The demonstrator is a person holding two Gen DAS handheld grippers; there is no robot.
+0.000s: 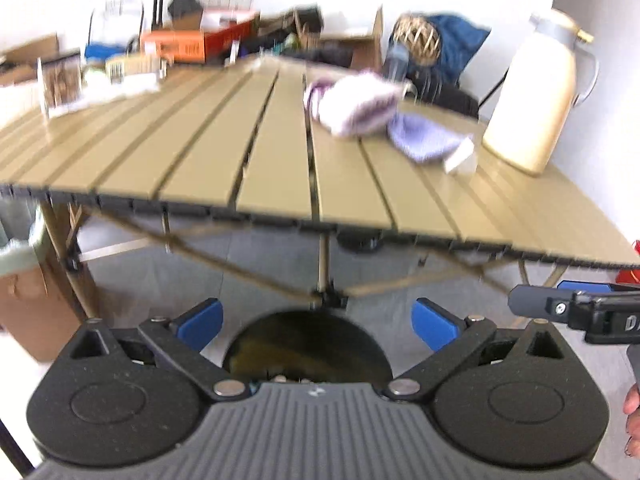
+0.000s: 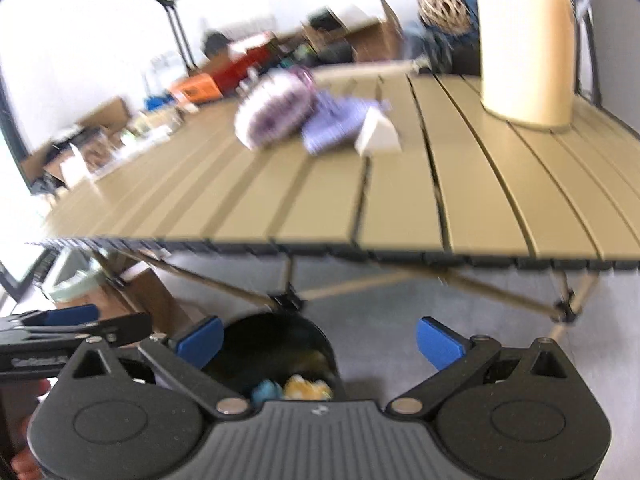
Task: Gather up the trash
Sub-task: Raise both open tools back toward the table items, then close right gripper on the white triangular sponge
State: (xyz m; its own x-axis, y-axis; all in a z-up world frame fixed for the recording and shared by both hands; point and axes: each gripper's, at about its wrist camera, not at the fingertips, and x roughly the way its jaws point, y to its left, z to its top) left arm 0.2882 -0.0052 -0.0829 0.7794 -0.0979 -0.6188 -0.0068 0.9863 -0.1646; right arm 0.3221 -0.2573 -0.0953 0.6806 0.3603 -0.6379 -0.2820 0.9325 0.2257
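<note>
Left wrist view: the left gripper (image 1: 316, 322) is being held with its blue pads wide apart and nothing between them, over a dark bin (image 1: 308, 346) standing on the floor below the near edge of the slatted table (image 1: 200, 160). Toward the table's far right corner, a white-and-purple cloth bundle (image 1: 354, 106), a lilac cloth (image 1: 424, 140) and a small white scrap (image 1: 462, 158), possibly paper, are lying together, just beside a cream jug (image 1: 536, 96). Right wrist view: the right gripper (image 2: 318, 340) is likewise being held spread and empty above the bin (image 2: 276, 348), where blue and yellow trash (image 2: 296, 388) is showing.
</note>
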